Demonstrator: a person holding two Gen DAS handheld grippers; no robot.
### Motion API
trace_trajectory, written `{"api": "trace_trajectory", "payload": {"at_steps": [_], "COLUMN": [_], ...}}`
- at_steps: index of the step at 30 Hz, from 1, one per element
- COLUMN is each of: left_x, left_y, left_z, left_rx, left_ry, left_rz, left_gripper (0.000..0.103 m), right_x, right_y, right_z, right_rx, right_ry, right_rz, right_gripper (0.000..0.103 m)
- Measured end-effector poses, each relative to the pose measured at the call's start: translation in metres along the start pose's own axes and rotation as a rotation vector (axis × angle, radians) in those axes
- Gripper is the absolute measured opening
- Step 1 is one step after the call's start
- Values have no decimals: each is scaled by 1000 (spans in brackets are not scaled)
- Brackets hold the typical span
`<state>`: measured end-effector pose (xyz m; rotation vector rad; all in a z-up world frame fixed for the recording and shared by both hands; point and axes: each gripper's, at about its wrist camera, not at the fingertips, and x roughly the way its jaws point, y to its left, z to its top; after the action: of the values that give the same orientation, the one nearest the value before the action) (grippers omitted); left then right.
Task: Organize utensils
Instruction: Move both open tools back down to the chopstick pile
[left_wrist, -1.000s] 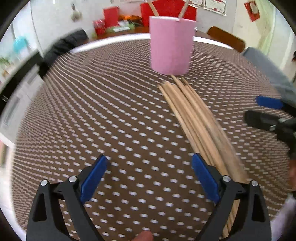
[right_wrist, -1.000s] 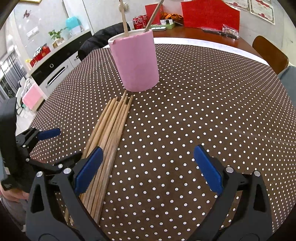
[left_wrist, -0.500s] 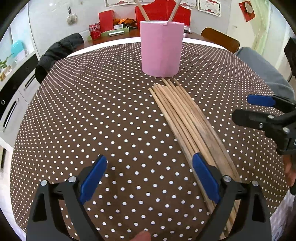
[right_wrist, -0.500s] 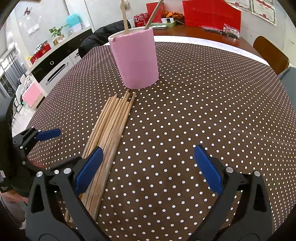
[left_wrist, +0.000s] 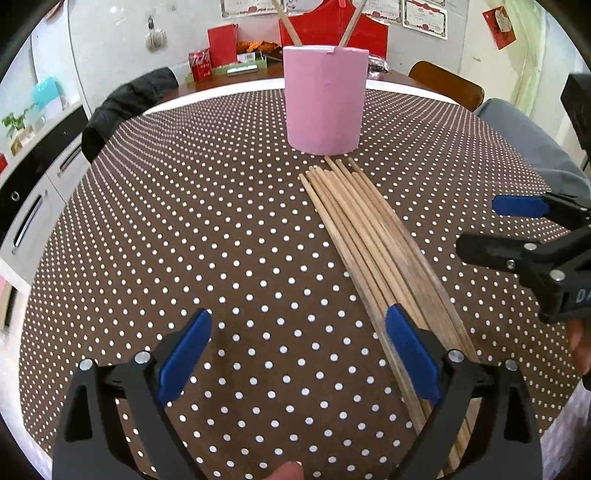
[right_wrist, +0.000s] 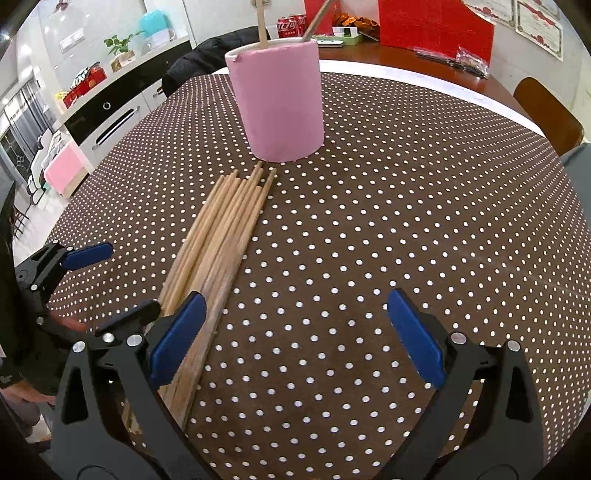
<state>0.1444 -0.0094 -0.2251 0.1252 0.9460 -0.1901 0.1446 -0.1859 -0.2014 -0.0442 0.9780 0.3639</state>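
Note:
A pink cylindrical holder (left_wrist: 325, 99) (right_wrist: 279, 101) stands upright on the brown dotted tablecloth (left_wrist: 184, 240), with two wooden sticks poking out of its top. Several wooden chopsticks (left_wrist: 369, 243) (right_wrist: 218, 236) lie side by side on the cloth, their far tips just short of the holder. My left gripper (left_wrist: 295, 350) hangs open above the cloth; its right finger is over the chopsticks' near ends. My right gripper (right_wrist: 291, 336) is open too, its left finger over the bundle. Each gripper shows in the other's view: the right gripper (left_wrist: 517, 232), the left gripper (right_wrist: 103, 280).
The round table's edge curves behind the holder. Beyond it stand a dark jacket on a chair (left_wrist: 125, 103), a wooden chair (left_wrist: 447, 83), a side table with a red can (left_wrist: 199, 64) and red boxes, and low cabinets (right_wrist: 110, 114) at the left.
The left wrist view has steadied after a blurred swing; the left gripper has shifted a little so the holder sits nearer the view's middle. The right gripper moved slightly forward and left toward the bundle. Both stay open.

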Motion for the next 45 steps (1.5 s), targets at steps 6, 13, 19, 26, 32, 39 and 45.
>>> {"api": "trace_trajectory", "payload": {"at_steps": [6, 13, 19, 26, 32, 39, 45], "left_x": [2, -1, 1, -8, -15, -18, -24], "left_y": [2, 7, 9, 12, 13, -2, -18], "left_z": [5, 0, -1, -3, -5, -14, -17], "left_rx": [10, -2, -33, -66, -105, -65, -49], "left_ry": [-3, 13, 43, 21, 28, -4, -18], "left_rz": [3, 48, 30, -21, -61, -6, 42], "left_gripper": [94, 94, 94, 94, 94, 95, 95], "right_x": [0, 0, 2, 1, 0, 1, 2], "right_y": [2, 2, 8, 6, 4, 7, 10], "right_z": [-1, -1, -3, -4, -5, -5, -5], "right_rx": [-36, -41, -62, -56, -58, -70, -77], "right_ry": [15, 18, 37, 39, 38, 46, 51], "right_rz": [-6, -9, -5, -7, -12, -7, -7], "right_gripper": [97, 97, 97, 97, 97, 97, 97]}}
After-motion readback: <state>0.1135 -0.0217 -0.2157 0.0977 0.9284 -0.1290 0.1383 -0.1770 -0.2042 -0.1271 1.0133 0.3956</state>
